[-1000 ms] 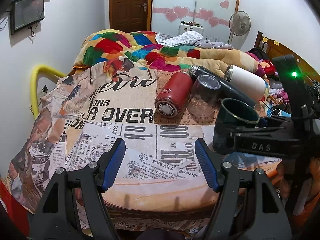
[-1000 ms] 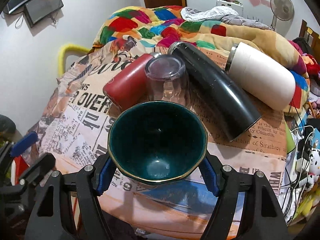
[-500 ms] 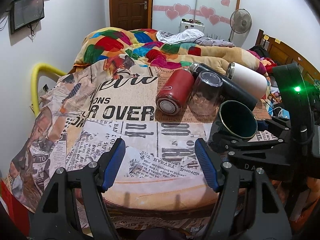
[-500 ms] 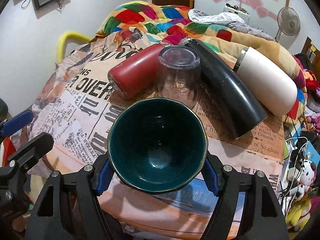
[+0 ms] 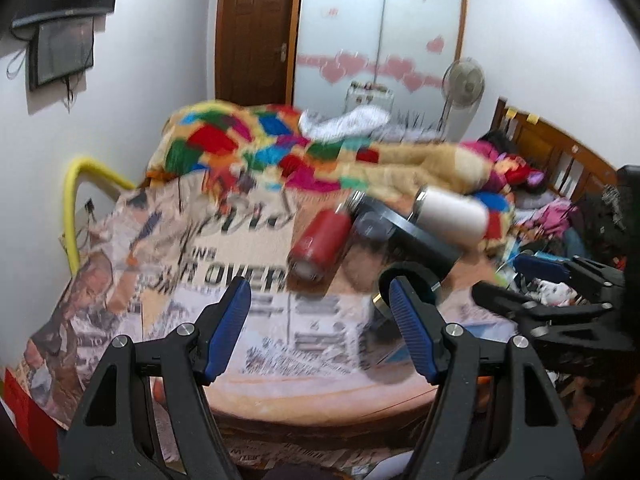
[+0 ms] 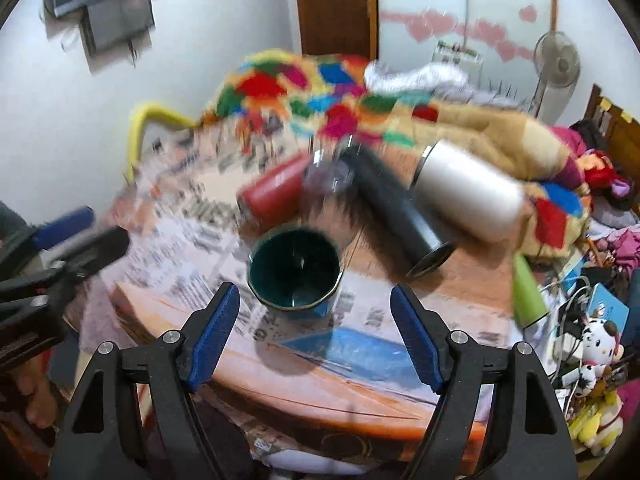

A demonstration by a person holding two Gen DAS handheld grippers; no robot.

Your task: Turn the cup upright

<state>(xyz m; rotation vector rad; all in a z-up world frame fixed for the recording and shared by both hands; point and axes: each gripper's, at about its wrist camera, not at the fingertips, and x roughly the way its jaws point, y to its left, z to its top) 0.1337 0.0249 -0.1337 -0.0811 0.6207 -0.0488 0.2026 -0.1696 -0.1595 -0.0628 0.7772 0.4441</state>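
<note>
A dark teal cup (image 6: 295,273) with a gold rim stands upright, mouth up, on the newspaper-print cloth (image 6: 360,320). My right gripper (image 6: 316,334) is open and empty, a little behind and above the cup. In the left wrist view the cup (image 5: 420,280) is partly hidden behind my right fingertip. My left gripper (image 5: 320,330) is open and empty over the cloth's front part. The right gripper (image 5: 560,292) shows at the right of the left wrist view. Both views are blurred.
Behind the cup lie a red bottle (image 6: 272,196), an upside-down clear glass (image 6: 330,178), a black flask (image 6: 396,220) and a white tumbler (image 6: 468,192). A colourful blanket (image 6: 320,100) is piled at the back. A green bottle (image 6: 528,292) and clutter sit at the right edge.
My right gripper has let go of the teal cup, opened and drawn back. The cup now stands on the cloth. My left gripper has pulled back slightly.
</note>
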